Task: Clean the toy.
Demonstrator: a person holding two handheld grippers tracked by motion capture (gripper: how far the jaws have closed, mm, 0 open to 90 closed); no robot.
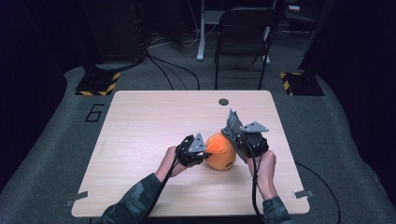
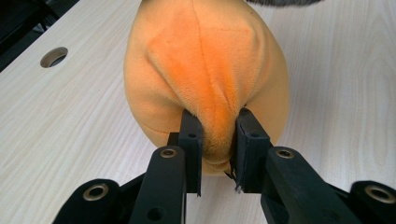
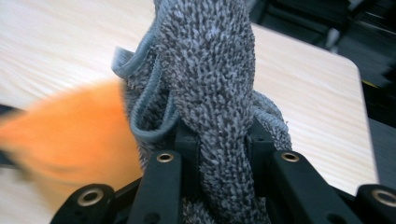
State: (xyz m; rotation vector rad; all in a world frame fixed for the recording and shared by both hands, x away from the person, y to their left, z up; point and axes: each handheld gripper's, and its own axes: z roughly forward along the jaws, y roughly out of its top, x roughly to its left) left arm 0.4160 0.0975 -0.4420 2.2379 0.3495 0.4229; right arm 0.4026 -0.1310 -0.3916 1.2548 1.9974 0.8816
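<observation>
Wooden table, orange plush pinched by left gripper, right gripper clamping grey cloth

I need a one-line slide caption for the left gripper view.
Left gripper pinching a fold of the soft orange plush toy on the pale wooden table.

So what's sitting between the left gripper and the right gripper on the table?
The orange plush toy lies between them in the high view. The left gripper pinches its fabric; the right gripper holds a grey cloth beside it.
</observation>
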